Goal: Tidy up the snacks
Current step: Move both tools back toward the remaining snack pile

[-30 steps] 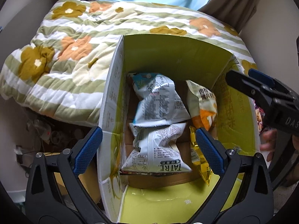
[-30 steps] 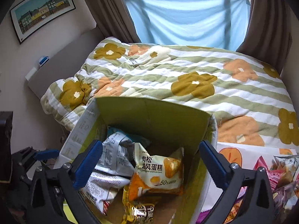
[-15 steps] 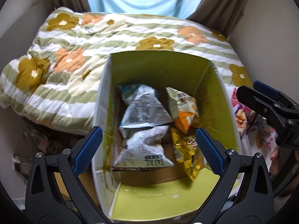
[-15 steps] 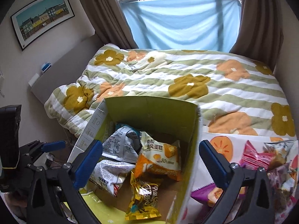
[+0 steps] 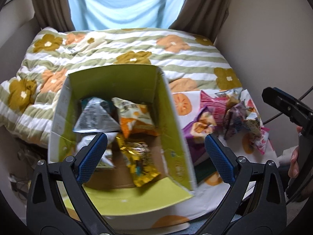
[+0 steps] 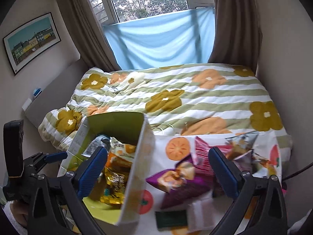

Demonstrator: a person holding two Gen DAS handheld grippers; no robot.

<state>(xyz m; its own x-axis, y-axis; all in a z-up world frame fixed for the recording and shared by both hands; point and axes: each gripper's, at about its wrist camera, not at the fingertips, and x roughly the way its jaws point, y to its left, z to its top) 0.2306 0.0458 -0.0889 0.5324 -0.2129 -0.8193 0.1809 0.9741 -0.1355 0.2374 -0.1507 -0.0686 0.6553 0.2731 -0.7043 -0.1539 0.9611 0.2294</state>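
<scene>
Both views have swung right since a second ago, and the loose snack pile point(image 5: 232, 117) beside the box point(image 5: 176, 137) is now in the left camera's sight. The left gripper point(image 5: 156, 154) hangs above the box with its jaws spread wide, nothing between them. Inside the box lie a silver bag point(image 5: 95, 117), an orange-and-white bag point(image 5: 137, 117) and a gold bag point(image 5: 138, 156). The right gripper point(image 6: 158, 170) is wide open too, empty, straddling the box's right wall point(image 6: 137, 166) and the fruit-print cloth point(image 6: 176, 146). A purple packet point(image 6: 176, 182) sits on that cloth between its fingers, with a pink packet point(image 6: 203, 152) just behind. The flowered quilt point(image 6: 176, 98) covers the bed beyond.
</scene>
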